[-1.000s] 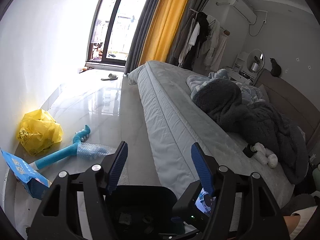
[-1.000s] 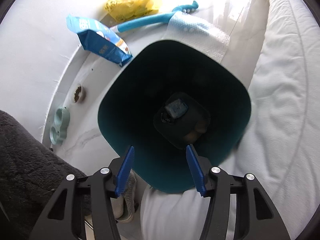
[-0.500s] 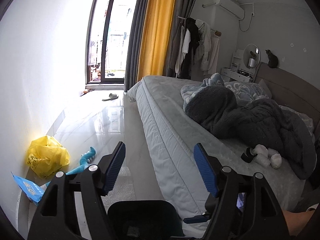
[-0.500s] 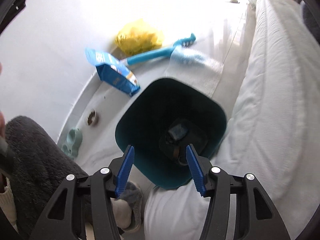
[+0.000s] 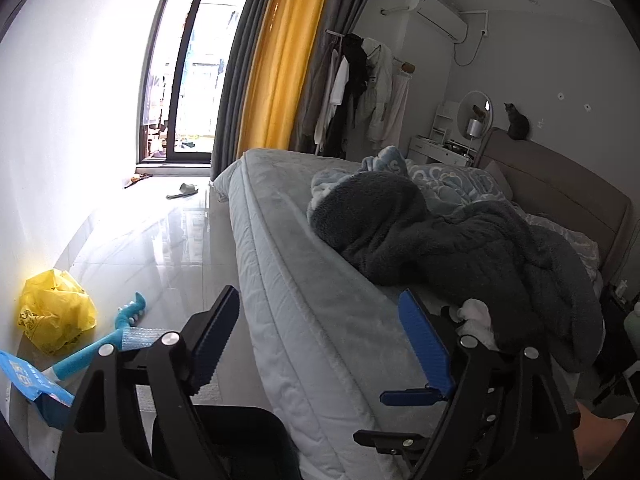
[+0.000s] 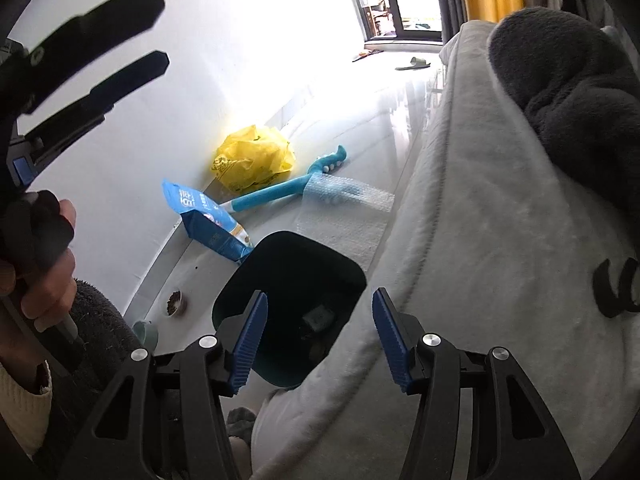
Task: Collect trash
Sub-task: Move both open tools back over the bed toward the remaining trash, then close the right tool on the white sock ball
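A dark teal trash bin (image 6: pixel 296 280) stands on the floor beside the bed, with some scraps at its bottom; its rim shows in the left wrist view (image 5: pixel 240 440). A crumpled yellow plastic bag (image 6: pixel 252 158) (image 5: pixel 54 312), a blue snack pouch (image 6: pixel 208 220) (image 5: pixel 32 388) and a sheet of bubble wrap (image 6: pixel 344 208) lie on the floor by the wall. My right gripper (image 6: pixel 318 336) is open and empty above the bin's near edge. My left gripper (image 5: pixel 320 344) is open and empty, raised over the bed's edge; it also shows in the right wrist view (image 6: pixel 120 32).
A teal long-handled brush (image 6: pixel 288 188) lies among the trash. The grey bed (image 5: pixel 320 280) with a dark blanket (image 5: pixel 440 248) fills the right side. A pet food bowl (image 6: pixel 174 304) and a green dish (image 6: pixel 146 332) sit by the wall. A slipper (image 5: pixel 184 190) lies near the balcony door.
Both grippers have risen and tilted up. The bin now looks smaller and lower in the right wrist view, and more of the room shows. The left gripper has come into the right view.
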